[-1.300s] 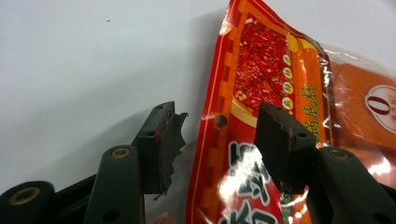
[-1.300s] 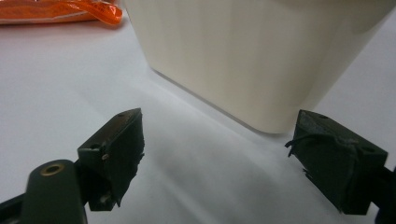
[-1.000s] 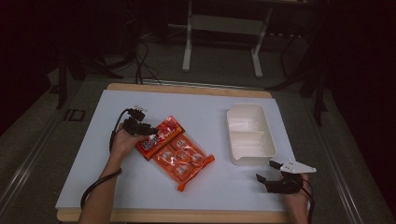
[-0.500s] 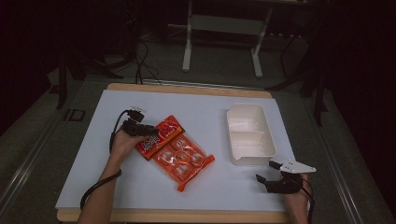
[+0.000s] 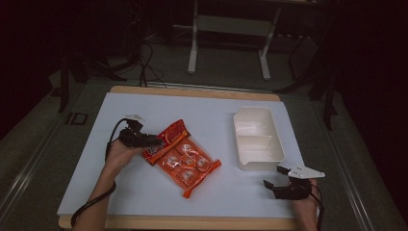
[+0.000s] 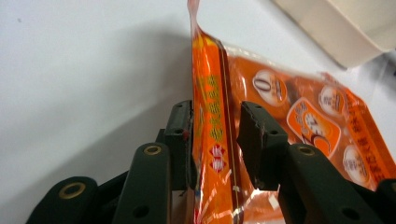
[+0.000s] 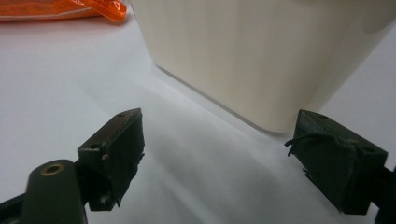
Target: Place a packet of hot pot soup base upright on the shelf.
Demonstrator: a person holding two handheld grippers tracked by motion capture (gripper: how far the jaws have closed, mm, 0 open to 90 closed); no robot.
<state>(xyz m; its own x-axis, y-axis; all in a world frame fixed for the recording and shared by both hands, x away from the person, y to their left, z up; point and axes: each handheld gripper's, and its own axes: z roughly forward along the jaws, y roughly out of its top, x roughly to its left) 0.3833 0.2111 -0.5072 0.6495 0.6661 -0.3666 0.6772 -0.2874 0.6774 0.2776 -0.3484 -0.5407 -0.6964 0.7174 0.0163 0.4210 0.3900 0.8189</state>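
Snack bag (image 5: 184, 156), orange and full of small round packets, lies flat near the middle of the white mat (image 5: 96, 187), with one end lifted where the left gripper (image 5: 153, 143) has come at it from the side. In the left gripper view the jaws have just been closing, and the bag's sealed edge (image 6: 212, 135) stands upright between them; one pad lies against the foil while the other looks a shade off it, so the bite seems nearly made but not yet firm. A white tray (image 5: 257, 139) with two compartments sits empty to the right, well apart from the bag. The right gripper (image 5: 273, 185) rests on the mat just in front of that tray, jaws spread wide with nothing between them, as the right gripper view (image 7: 217, 154) shows. The step in hand appears to be taking hold of the bag by its end. Next, I judge, the left jaws need to finish pinching the seal, and the right gripper must cross to the bag, either to steady it or to pull it open.
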